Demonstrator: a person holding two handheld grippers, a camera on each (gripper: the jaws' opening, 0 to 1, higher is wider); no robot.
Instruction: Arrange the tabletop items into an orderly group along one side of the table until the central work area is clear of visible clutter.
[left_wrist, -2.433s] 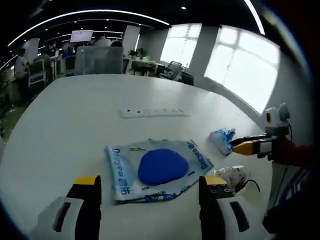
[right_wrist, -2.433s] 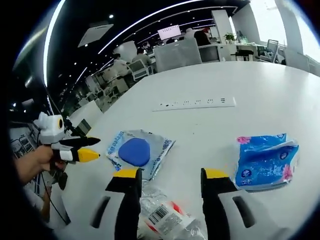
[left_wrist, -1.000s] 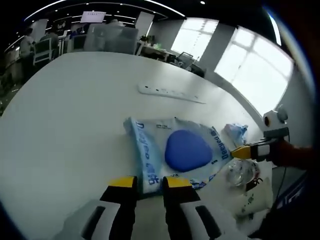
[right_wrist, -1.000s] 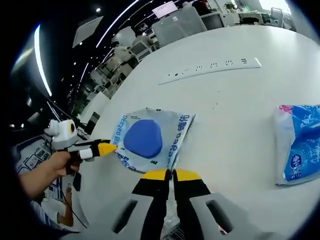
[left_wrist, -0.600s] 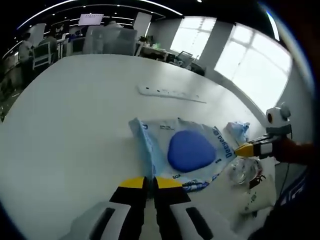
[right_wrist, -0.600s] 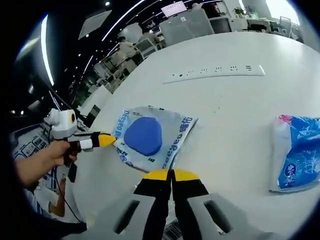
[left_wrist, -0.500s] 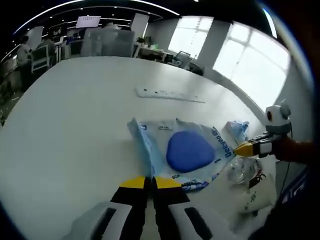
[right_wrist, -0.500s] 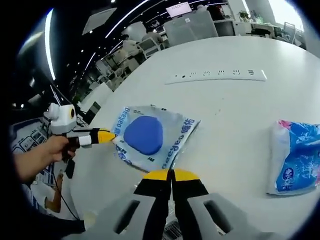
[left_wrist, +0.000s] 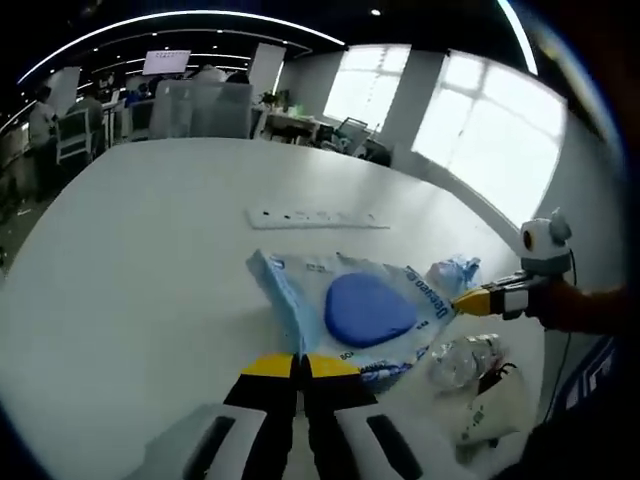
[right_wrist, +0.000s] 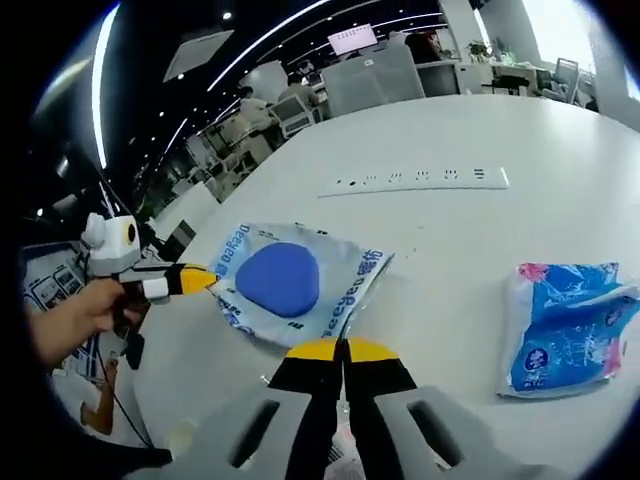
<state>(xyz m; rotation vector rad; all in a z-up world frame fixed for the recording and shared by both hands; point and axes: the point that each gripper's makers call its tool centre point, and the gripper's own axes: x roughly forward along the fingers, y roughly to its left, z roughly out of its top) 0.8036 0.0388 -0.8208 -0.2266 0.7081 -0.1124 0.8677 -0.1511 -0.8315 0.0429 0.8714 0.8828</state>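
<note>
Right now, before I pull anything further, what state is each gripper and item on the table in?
left gripper: jaws shut on the wipes pack's edge.
right gripper: jaws shut at the same pack's opposite edge.
wipes pack: lifted at both edges, sagging between the grippers.
tissue pack: crumpled, lying flat, untouched.
plastic bottle: on its side.
power strip: flat, nothing plugged in.
</note>
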